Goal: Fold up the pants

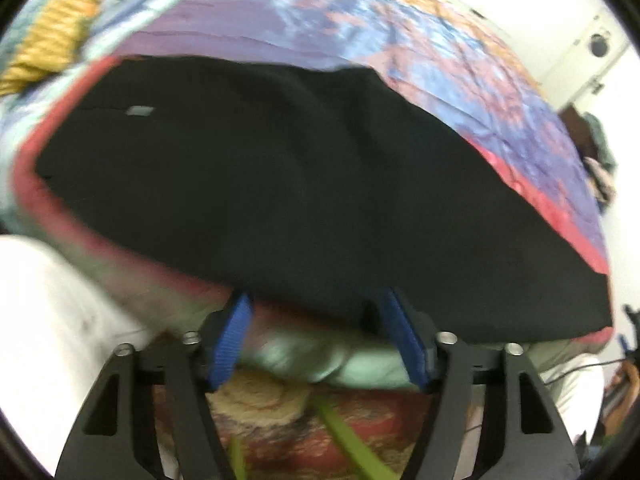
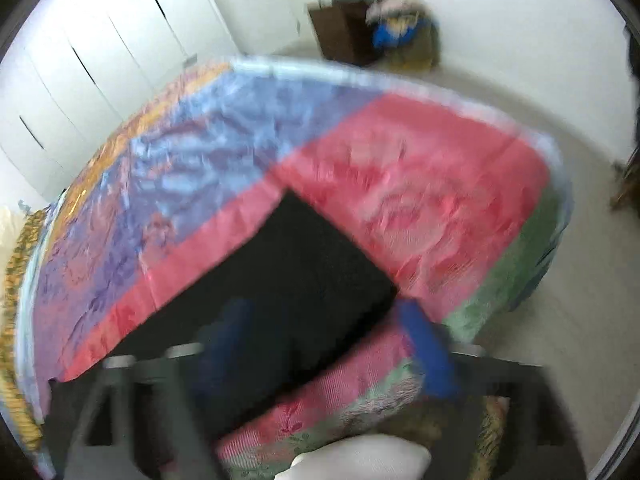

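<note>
Black pants (image 1: 280, 180) lie flat and folded on a patchwork bedspread (image 1: 400, 40), with a small grey tag (image 1: 140, 111) at their left end. My left gripper (image 1: 318, 320) hangs open at the pants' near edge. Its blue pads (image 1: 232, 340) stand wide apart and nothing is pinched between them. In the blurred right wrist view the other end of the pants (image 2: 288, 280) shows as a dark corner on the pink patch of the bedspread (image 2: 420, 184). My right gripper (image 2: 326, 332) is open above that corner, one blue pad (image 2: 430, 352) on either side, holding nothing.
The bed's near edge drops away just under both grippers. A yellow knitted blanket (image 1: 52, 40) lies at the far left. White wardrobe doors (image 2: 100, 64), a brown box (image 2: 344, 32) and a heap of clothes (image 2: 404, 24) stand past the bed. Pale floor (image 2: 580, 280) runs along the right.
</note>
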Tool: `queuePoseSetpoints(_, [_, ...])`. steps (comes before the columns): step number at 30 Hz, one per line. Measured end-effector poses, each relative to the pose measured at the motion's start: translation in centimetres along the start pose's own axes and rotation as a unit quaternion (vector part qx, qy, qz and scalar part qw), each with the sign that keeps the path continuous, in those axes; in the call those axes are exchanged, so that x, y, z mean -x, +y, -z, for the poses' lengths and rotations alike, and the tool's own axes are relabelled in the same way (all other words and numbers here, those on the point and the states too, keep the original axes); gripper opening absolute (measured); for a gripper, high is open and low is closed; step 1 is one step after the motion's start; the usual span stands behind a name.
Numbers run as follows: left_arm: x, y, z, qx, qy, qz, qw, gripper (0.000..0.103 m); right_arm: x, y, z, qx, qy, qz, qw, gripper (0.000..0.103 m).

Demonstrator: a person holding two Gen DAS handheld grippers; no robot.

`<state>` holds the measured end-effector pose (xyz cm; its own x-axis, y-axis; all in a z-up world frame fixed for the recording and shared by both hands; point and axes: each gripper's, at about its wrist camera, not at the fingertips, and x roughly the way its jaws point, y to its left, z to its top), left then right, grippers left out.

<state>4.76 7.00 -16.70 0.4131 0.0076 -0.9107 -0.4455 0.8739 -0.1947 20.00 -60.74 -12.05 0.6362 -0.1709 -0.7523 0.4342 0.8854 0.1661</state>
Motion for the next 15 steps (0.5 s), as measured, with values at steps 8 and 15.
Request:
queuePoseSetpoints(8, [5.5,1.4,-2.7,-0.023,-0.121,0.002,0.9924,0.089,4.0,5.7,1.1,0.051,-0.054,-0.034,0.997,0.091])
queuePoseSetpoints(15, [-6.1,3.5,-6.8,-0.079,-0.052,-0.146,0.9847,0.079,-2.2,14.9,6.9,0.12,0.049,-0.154,0.98,0.091])
